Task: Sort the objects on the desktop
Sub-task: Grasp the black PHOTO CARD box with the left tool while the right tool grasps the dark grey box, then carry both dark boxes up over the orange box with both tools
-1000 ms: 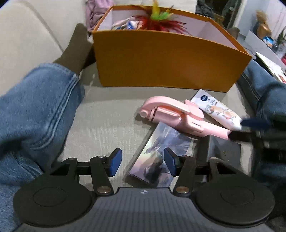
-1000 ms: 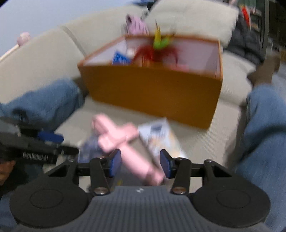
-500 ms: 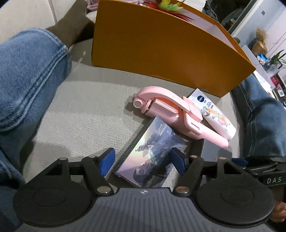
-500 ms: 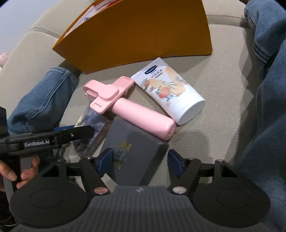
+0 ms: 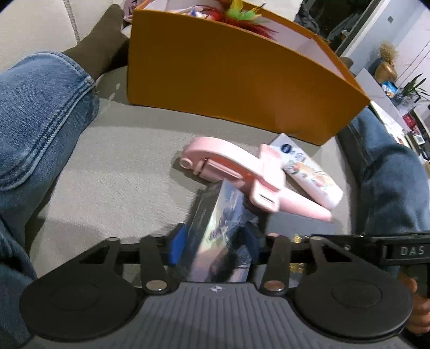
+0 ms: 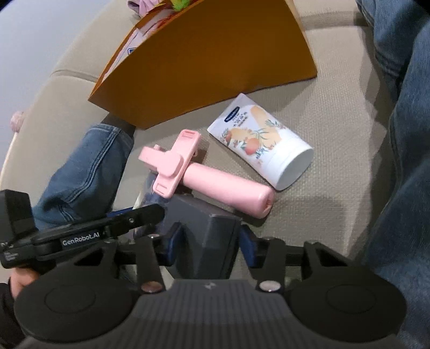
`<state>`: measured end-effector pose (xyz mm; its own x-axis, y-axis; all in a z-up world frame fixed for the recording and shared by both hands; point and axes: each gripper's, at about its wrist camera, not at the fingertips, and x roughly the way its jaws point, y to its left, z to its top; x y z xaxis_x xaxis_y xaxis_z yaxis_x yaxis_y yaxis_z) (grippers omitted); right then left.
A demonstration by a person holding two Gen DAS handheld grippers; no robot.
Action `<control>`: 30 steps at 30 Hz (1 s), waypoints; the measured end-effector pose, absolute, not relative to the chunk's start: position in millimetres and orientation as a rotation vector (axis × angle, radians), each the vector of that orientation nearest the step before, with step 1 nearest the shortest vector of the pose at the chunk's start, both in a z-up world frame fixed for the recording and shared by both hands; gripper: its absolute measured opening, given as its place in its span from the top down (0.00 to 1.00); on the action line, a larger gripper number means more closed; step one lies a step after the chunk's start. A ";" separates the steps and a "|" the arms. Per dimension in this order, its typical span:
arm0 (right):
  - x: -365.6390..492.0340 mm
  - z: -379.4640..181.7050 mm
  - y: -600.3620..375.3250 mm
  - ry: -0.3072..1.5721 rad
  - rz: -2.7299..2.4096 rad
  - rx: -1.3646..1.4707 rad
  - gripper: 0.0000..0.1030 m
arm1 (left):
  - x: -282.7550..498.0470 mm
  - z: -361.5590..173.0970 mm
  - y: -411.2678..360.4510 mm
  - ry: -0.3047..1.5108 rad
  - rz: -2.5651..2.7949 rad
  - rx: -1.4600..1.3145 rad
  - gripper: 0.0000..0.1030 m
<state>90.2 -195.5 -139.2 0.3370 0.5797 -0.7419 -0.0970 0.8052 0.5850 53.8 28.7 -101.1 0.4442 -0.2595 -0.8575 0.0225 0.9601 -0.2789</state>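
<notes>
Beige sofa seat (image 5: 129,166), landmark an orange box (image 5: 231,80) at its far side holding feathers (image 5: 242,16): just in front of the box lie a white cream tube (image 6: 260,142) and, touching it, a pink folding handle (image 6: 209,182). Left gripper (image 5: 215,245): jaws closing, pads on both sides of a picture-printed box (image 5: 220,236), tilted on edge below the handle. Right gripper (image 6: 208,240): jaws closing around a dark grey box (image 6: 212,236) on the box-remote side of the handle.
</notes>
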 end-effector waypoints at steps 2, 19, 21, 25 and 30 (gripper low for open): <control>87.0 -130.0 -191.5 1.118 0.452 0.442 0.56 | 48.5 -93.9 22.0 1.082 -0.178 -0.202 0.62; 64.7 -101.1 -189.7 1.061 0.446 0.312 0.60 | 30.8 -77.2 -1.6 1.073 -0.268 -0.154 0.70; 61.3 -99.8 -192.7 1.063 0.438 0.338 0.62 | 30.9 -78.5 -6.2 1.076 -0.278 -0.142 0.70; 53.2 -92.0 -189.7 1.046 0.405 0.294 0.65 | 34.3 -88.6 -18.2 1.099 -0.289 -0.120 0.67; 49.0 -83.8 -180.0 1.028 0.402 0.219 0.66 | 33.4 -93.4 -31.6 1.091 -0.273 -0.049 0.64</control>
